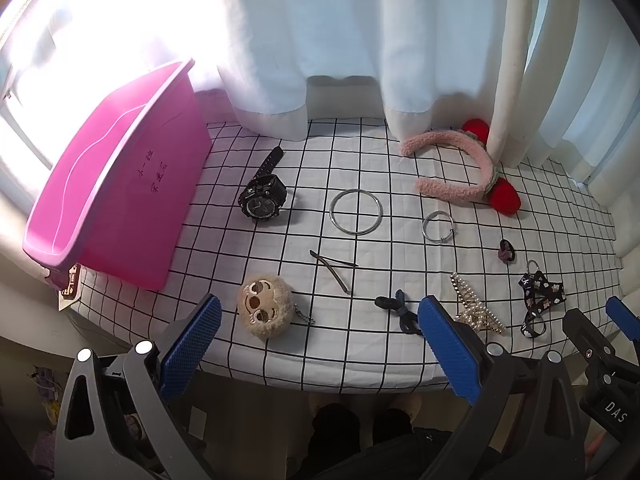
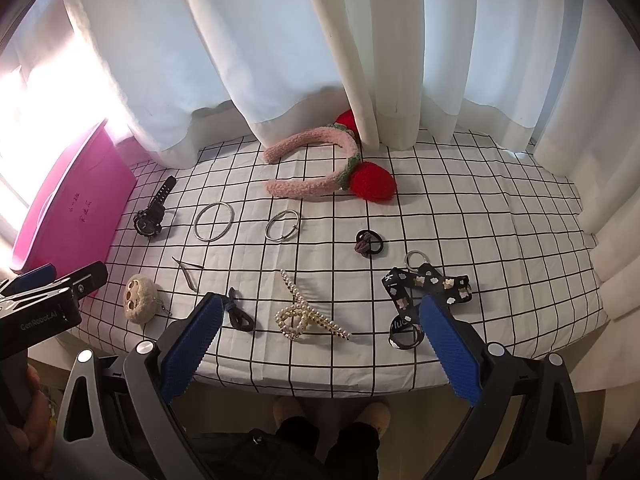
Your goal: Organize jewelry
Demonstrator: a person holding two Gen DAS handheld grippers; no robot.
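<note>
A pink bin [image 1: 120, 200] stands at the left of the checked tablecloth [image 1: 360, 360]; it also shows in the right wrist view [image 2: 68, 216]. On the cloth lie a black watch [image 1: 262, 196], a large silver bangle [image 1: 356, 212], a small silver ring [image 1: 438, 227], a pink headband with red pompoms [image 1: 460, 172], a plush keychain [image 1: 262, 310], a pearl hair clip [image 2: 304, 316], a patterned strap [image 2: 424, 300] and a hair tie [image 2: 368, 243]. My left gripper [image 1: 320, 344] is open and empty above the near edge. My right gripper [image 2: 320, 344] is open and empty too.
White curtains [image 1: 340, 40] hang behind the table and touch the headband. A thin dark hairpin [image 1: 334, 270] and a dark blue bow tie band [image 1: 400, 312] lie near the front. The person's feet [image 2: 332, 412] show below the table edge.
</note>
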